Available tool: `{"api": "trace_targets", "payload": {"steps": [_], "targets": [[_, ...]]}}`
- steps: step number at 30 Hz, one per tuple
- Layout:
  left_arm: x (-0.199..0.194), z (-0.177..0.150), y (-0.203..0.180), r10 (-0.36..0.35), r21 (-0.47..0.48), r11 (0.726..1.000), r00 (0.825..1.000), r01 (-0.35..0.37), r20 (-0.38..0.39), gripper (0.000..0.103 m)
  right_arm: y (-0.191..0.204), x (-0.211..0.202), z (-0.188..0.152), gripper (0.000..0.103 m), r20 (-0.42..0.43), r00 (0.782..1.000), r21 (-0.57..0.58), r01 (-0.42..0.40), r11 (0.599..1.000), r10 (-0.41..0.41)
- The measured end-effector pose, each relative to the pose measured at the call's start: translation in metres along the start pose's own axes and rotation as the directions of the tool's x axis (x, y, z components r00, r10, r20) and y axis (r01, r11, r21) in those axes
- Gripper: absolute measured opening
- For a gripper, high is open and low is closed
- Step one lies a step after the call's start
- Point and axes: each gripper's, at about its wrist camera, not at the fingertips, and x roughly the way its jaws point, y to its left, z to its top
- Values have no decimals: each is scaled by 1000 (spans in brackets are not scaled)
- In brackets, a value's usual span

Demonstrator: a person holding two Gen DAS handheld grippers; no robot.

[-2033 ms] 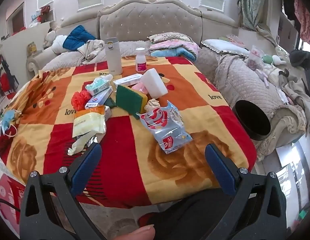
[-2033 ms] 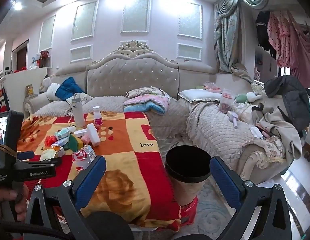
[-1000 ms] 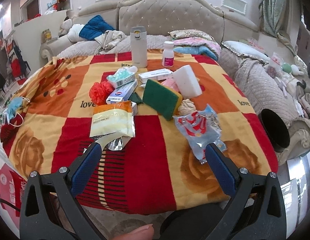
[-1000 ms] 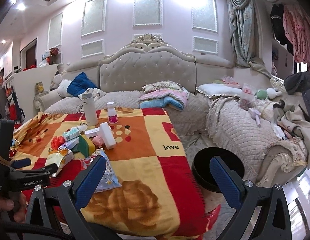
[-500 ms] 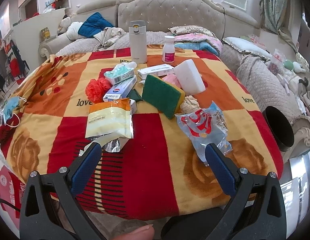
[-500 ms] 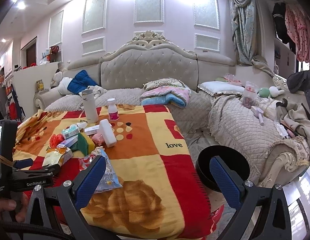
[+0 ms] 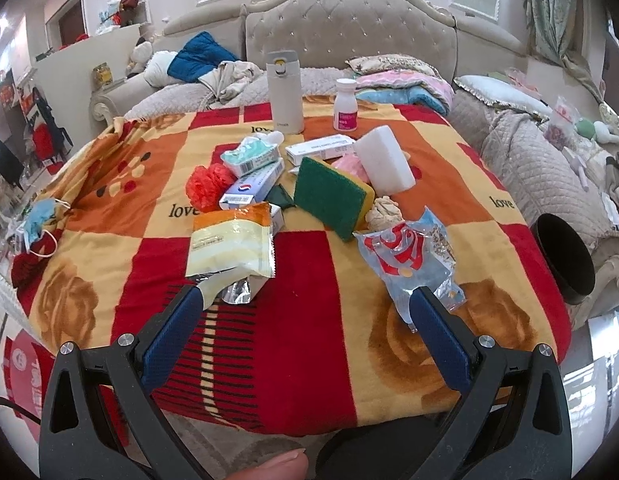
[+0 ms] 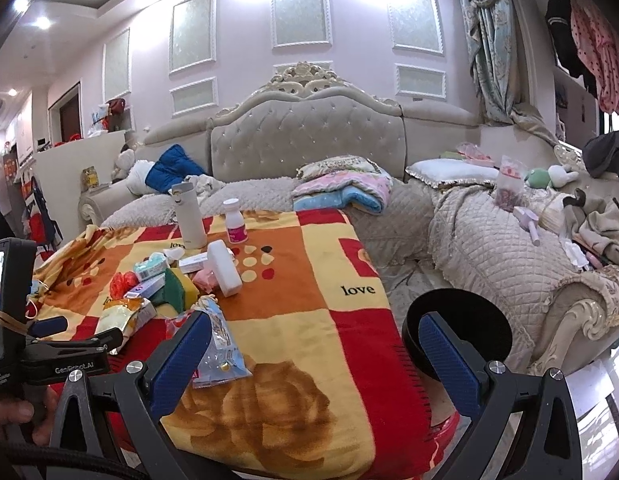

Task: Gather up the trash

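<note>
Left wrist view shows our left gripper (image 7: 305,304) spread wide and empty over the near edge of the blanket (image 7: 309,340), which we judge is set to take the torn yellow wrapper (image 7: 229,248) just ahead. Right of that wrapper lies a clear bag (image 7: 409,256); beyond both sit a sponge (image 7: 329,196), boxes and bottles. Our right gripper (image 8: 313,344) is also apart, holding nothing. A black bin (image 8: 457,332) waits off the blanket's right edge, sofas around it.

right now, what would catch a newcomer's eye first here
The red, orange and yellow checked blanket over the table, with a heap of packets and boxes at its middle topped by a green scouring sponge. Off its right edge stands a black bin, and behind is a tufted beige headboard.
</note>
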Motion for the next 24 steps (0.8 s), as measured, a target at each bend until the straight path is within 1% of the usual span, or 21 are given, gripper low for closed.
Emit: {"api": "trace_targets", "payload": {"steps": [6,12,17,21,24], "targets": [[-4,1,-5,-6,13,1000,1000,5,6,103,-1,-6,-1,103,10,1000,3,-2,1000,2],[-7,-1,-12,-35,23,999,999,35,10,103,-10,-15,-5,103,2,999,21,32,999,-32],[-5,0,-13,-68,22,997,998,68,2,103,-8,-21,-3,103,7,999,6,49,999,-49],[-2,-1,-10,-88,19,996,996,88,-9,103,-3,-20,-3,103,5,999,-2,48,999,-48],[-1,-2,-8,-92,21,996,996,92,-11,103,0,-19,-4,103,6,999,3,33,999,-33]]}}
